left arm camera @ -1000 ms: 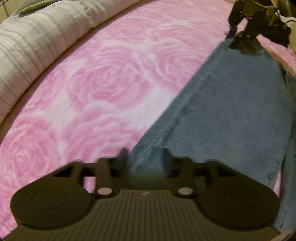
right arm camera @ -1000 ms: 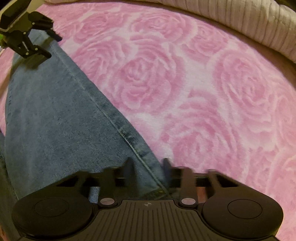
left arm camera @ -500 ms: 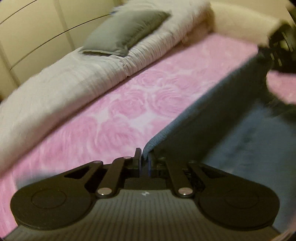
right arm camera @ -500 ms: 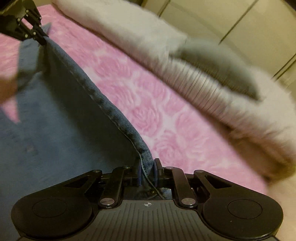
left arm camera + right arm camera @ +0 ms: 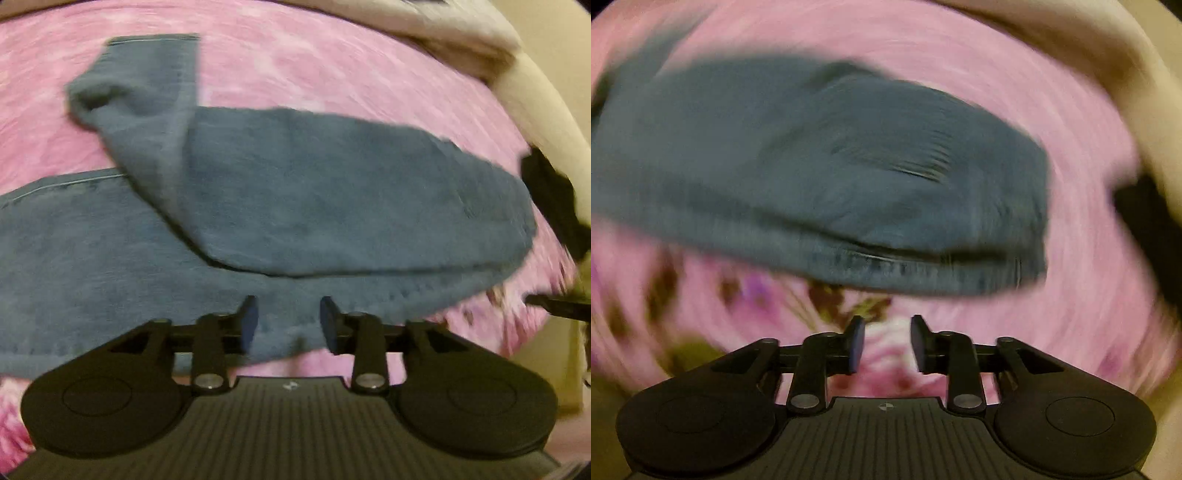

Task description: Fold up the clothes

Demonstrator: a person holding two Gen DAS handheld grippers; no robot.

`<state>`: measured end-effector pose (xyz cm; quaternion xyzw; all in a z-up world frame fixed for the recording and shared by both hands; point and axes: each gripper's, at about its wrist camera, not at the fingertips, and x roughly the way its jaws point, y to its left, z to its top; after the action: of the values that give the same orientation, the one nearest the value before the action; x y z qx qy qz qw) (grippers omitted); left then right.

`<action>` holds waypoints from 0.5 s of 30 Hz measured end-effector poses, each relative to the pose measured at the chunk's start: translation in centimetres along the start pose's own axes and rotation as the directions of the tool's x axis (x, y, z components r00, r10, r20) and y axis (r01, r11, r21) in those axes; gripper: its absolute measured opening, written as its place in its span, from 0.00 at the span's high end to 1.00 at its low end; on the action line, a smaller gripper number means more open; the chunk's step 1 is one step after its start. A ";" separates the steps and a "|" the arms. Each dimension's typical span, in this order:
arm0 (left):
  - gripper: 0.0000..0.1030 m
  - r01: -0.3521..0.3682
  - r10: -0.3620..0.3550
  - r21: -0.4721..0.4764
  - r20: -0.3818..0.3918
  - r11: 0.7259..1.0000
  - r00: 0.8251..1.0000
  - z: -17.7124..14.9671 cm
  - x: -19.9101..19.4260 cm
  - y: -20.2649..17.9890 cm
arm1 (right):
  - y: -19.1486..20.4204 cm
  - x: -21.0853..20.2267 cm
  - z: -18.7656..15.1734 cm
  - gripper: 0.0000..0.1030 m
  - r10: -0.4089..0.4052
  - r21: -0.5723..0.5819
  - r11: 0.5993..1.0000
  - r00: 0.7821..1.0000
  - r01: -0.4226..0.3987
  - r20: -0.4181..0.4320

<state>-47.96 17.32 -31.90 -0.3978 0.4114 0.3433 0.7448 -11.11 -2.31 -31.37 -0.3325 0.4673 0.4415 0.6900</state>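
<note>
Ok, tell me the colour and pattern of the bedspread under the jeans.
Pink bedspread with a blurred rose print; clearest in the left wrist view.

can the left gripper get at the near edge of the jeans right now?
Probably yes. The left gripper is open, holds nothing, and the near edge of the jeans already lies between its fingers, flat on the pink blanket. Nothing sits in between. Motion blur hides fine detail.

Clearance, as I see it:
- My left gripper [image 5: 288,325]: jaws apart, nothing between them, low over the near edge of the jeans [image 5: 332,206].
- My right gripper [image 5: 884,343]: jaws apart, bare pink bedspread [image 5: 1082,295] under them, the jeans lying ahead.
- Open bedspread beyond the jeans.
- Obstacles: a dark object [image 5: 554,206] at the bed's right edge; pale bedding [image 5: 443,26] along the far side.
</note>
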 end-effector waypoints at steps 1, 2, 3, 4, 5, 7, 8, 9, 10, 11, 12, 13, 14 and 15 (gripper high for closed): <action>0.69 -0.013 0.014 -0.039 0.015 0.999 1.000 0.2 -0.1 0.6 | -1.4 0.2 0.0 0.65 0.036 0.123 0.992 0.999 -0.039 0.029; 0.69 -0.023 0.026 -0.082 0.030 0.996 0.999 0.3 -0.2 1.3 | -2.9 0.5 -0.1 0.64 0.066 0.235 0.969 0.996 -0.080 0.064; 0.68 -0.033 0.040 -0.138 0.045 0.990 0.998 0.7 0.0 2.2 | -4.3 0.8 -0.1 0.63 0.093 0.342 0.932 0.991 -0.122 0.101; 0.68 -0.037 0.048 -0.183 0.056 0.982 0.997 0.9 0.2 2.8 | -5.7 1.1 -0.1 0.63 0.114 0.442 0.881 0.983 -0.166 0.141; 0.67 -0.036 0.052 -0.230 0.065 0.973 0.997 1.0 0.2 3.7 | -7.1 1.4 -0.2 0.63 0.131 0.535 0.818 0.974 -0.210 0.182; 0.67 -0.040 0.071 -0.310 0.089 0.950 0.994 1.5 0.6 5.1 | -10.0 1.9 -0.2 0.63 0.148 0.692 0.658 0.952 -0.298 0.269; 0.67 -0.040 0.079 -0.339 0.102 0.940 0.992 1.7 0.7 5.7 | -11.4 2.2 -0.3 0.63 0.149 0.753 0.563 0.938 -0.340 0.313; 0.66 -0.043 0.088 -0.359 0.110 0.932 0.990 1.8 0.9 6.0 | -12.9 2.5 -0.3 0.63 0.143 0.802 0.460 0.923 -0.381 0.356; 0.65 -0.048 0.099 -0.379 0.115 0.924 0.988 2.0 1.1 6.3 | -13.4 3.0 -0.1 0.63 0.135 0.807 0.447 0.921 -0.387 0.366; 0.64 -0.051 0.106 -0.399 0.118 0.916 0.987 2.1 1.3 6.5 | -13.7 3.5 0.2 0.62 0.127 0.805 0.450 0.920 -0.387 0.371; 0.64 -0.053 0.112 -0.418 0.120 0.907 0.986 2.1 1.6 6.6 | -14.0 4.1 0.7 0.62 0.127 0.807 0.449 0.921 -0.385 0.368; 0.63 -0.046 0.109 -0.427 0.124 0.903 0.986 2.2 1.9 6.7 | -14.3 4.9 0.6 0.60 0.129 0.810 0.442 0.920 -0.386 0.369; 0.62 -0.051 0.116 -0.430 0.127 0.901 0.985 2.3 2.1 6.7 | -14.6 5.7 0.4 0.58 0.130 0.813 0.434 0.920 -0.389 0.370; 0.62 -0.056 0.124 -0.433 0.129 0.899 0.984 2.4 2.4 6.8 | -14.7 6.2 0.3 0.57 0.136 0.813 0.424 0.916 -0.398 0.378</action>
<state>-51.77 22.93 -35.28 -0.5044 0.2854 0.4889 0.6521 3.59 -5.86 -36.39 0.2076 0.5806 0.2818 0.7351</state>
